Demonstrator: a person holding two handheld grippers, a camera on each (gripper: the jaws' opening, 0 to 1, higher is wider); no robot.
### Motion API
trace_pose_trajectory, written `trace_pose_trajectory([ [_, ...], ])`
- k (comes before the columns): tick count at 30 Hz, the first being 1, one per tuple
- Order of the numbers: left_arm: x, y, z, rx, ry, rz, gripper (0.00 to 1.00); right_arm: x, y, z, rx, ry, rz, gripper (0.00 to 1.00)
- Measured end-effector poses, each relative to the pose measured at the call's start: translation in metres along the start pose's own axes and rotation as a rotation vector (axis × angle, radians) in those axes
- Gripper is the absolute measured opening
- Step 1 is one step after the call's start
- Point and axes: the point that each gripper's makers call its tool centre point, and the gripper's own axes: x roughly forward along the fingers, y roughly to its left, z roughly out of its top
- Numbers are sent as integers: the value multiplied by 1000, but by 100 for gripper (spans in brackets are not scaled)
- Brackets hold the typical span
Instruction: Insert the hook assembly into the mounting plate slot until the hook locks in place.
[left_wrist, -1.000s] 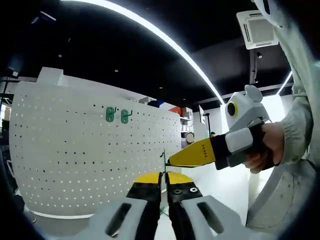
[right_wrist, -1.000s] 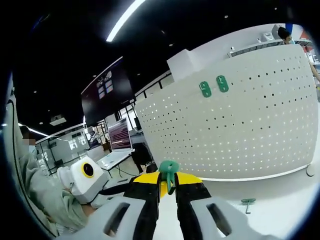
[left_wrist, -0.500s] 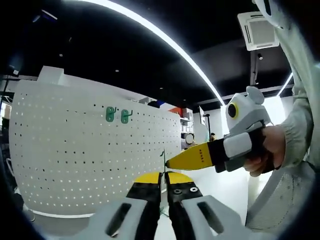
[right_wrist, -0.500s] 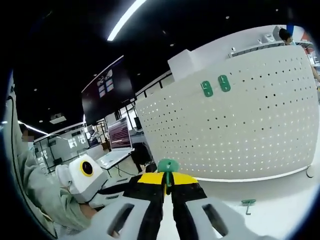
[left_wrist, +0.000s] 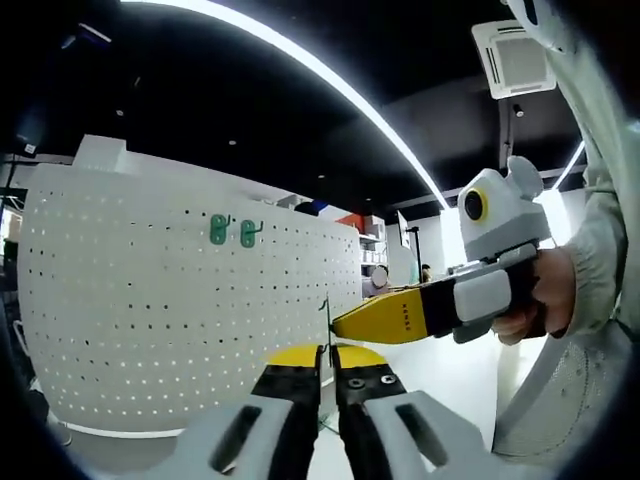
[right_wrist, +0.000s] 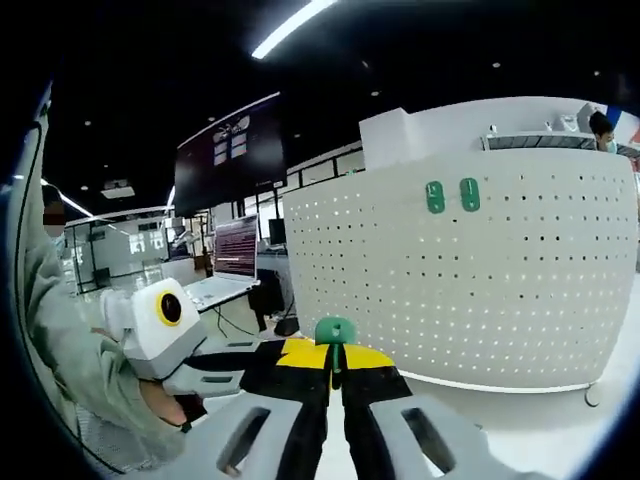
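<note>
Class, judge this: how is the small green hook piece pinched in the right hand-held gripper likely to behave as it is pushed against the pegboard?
The green hook piece looks like thin moulded plastic, so probably stiff and light. Held only by its lower part in the right hand-held gripper, it may pivot or slip when pressed into the pegboard.

Your white pegboard (left_wrist: 190, 320) is dotted with rows of small holes, two green hooks (left_wrist: 234, 231) up on it. Your right gripper (right_wrist: 335, 362) shows yellow-and-black jaws pinching a green hook piece (right_wrist: 335, 330).
</note>
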Motion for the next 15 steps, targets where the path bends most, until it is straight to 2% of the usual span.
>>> trace_pose_trajectory([
  [6,0,-1,-2,8,10,0,6,-1,-2,3,5,-13,-10,0],
  [9,1,-3,-6,13,23,-3,10,-2,-6,9,2,-26,-19,0],
  [12,2,-3,-11,24,50,4,20,-3,-11,12,-6,-33,-34,0],
  [15,3,-4,-14,22,57,-1,32,-4,-18,14,-62,-30,-53,0],
])
